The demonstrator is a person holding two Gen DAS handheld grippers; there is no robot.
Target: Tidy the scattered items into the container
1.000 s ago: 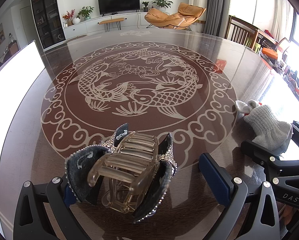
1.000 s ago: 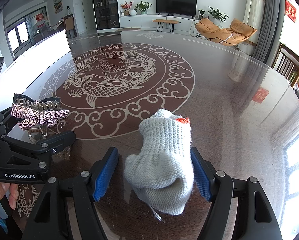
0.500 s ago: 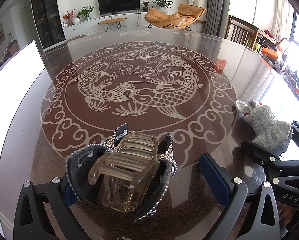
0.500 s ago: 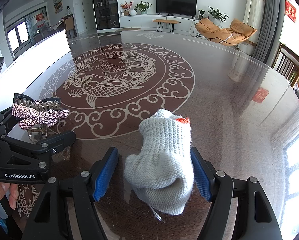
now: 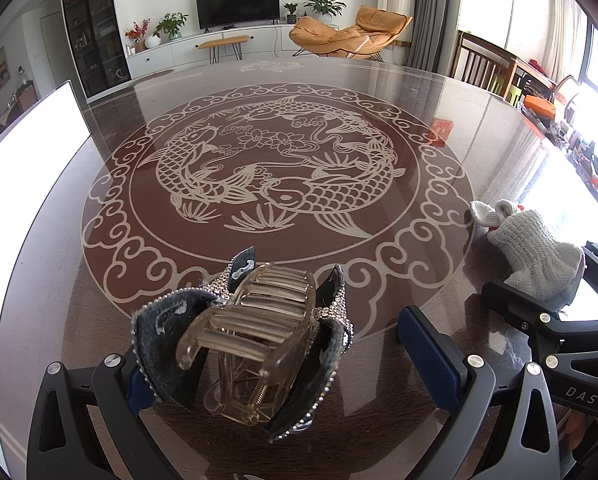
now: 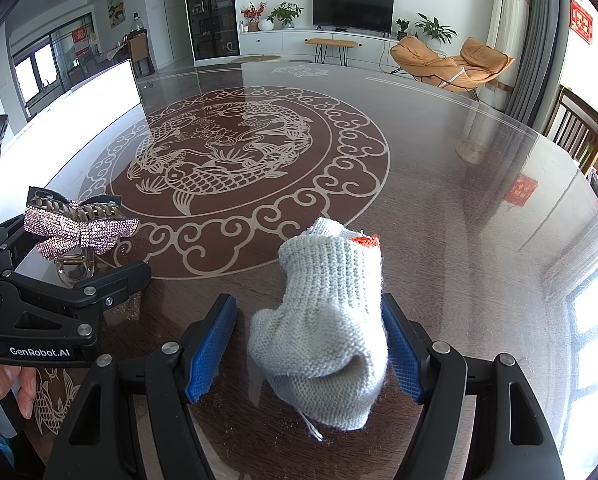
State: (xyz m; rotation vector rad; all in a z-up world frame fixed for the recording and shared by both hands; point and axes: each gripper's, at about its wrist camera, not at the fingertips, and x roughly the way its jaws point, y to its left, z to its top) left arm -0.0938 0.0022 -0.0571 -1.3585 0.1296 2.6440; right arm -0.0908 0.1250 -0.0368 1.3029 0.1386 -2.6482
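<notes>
Flanking one hair claw [image 5: 255, 336] and one knit sock [image 6: 327, 328], two spread hand-held grippers, left [image 5: 287, 360] and right [image 6: 307, 344].

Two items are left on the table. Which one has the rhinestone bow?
The hair claw clip, sitting between the left tongs; its sparkly bow faces the right camera. The grey knitted sock between the right tongs is plain wool with an orange patch.

Knitted sock [image 6: 327, 320], glossy table [image 6: 439, 184]
</notes>
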